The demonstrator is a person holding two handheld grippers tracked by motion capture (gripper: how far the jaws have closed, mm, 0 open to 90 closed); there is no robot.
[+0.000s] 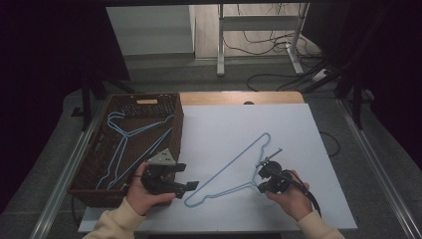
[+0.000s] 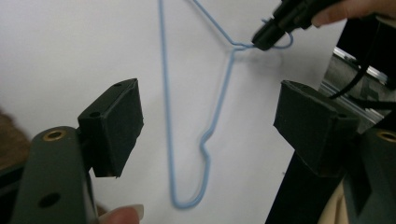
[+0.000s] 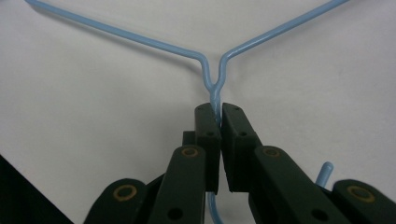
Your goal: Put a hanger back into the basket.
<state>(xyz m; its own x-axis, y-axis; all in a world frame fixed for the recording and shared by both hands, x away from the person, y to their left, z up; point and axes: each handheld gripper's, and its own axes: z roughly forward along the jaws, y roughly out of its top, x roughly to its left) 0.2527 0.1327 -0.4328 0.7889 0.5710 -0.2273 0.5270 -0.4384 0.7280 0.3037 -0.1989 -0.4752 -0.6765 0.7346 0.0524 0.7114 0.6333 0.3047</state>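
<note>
Hanger (image 1: 234, 167) flat on the white table (image 1: 298, 124), just right of the basket (image 1: 89, 169). Right gripper (image 3: 219, 116) pinching its neck below the hook; left gripper (image 1: 191, 185) spread wide near the shoulder end. Best lift level, w/ left supporting that end, so nothing snags going in.

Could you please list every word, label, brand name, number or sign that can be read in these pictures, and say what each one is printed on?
None: no readable text stands anywhere in the three views.
The blue wire hanger on the white table is unmarked.
The left gripper and right gripper bear only holes and brass screws, no print.
The pale tag on the brown basket is too small to read.
</note>
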